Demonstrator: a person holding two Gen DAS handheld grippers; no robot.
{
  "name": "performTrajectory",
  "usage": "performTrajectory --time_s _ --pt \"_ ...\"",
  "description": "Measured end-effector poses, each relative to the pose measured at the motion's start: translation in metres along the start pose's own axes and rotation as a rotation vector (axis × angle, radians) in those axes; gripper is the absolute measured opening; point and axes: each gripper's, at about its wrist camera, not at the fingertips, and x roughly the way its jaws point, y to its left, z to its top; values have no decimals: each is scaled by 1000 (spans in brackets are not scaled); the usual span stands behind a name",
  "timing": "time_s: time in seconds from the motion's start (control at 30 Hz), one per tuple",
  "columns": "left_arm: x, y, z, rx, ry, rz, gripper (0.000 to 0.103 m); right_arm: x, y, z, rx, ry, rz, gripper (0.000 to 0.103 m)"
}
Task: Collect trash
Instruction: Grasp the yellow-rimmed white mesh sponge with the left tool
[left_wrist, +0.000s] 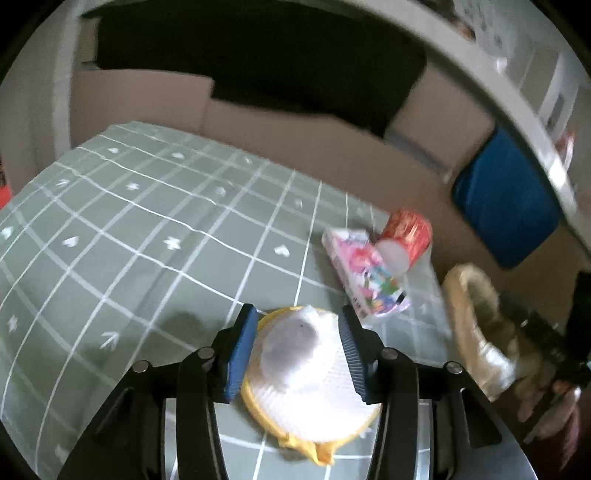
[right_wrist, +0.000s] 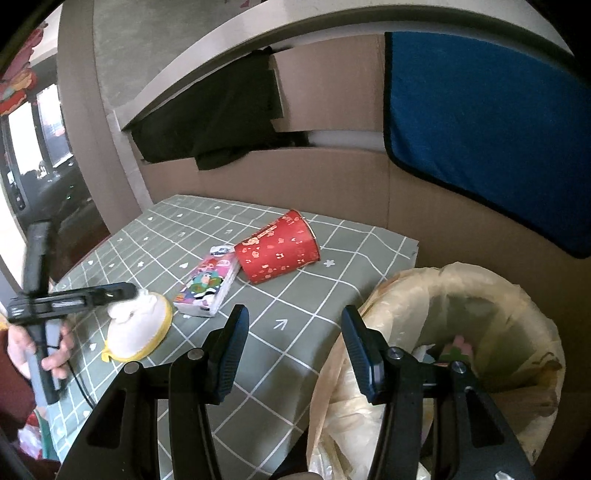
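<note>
A white face mask with a yellow rim lies on the green checked tablecloth. My left gripper straddles it, one blue pad on each side, jaws apart. In the right wrist view the left gripper touches the mask's top. A colourful small carton and a tipped red paper cup lie beyond it. My right gripper is open and empty, above the table edge beside the bag-lined trash bin.
The bin stands off the table's right edge and holds some scraps. Cardboard walls enclose the back. A blue cloth and a black cloth hang on them. A shelf edge curves overhead.
</note>
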Motion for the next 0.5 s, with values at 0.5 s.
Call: performTrajectory --time_s 0.5 --pt "6 -22 -15 105 -51 175 21 -1 26 1 -41 4 55 50"
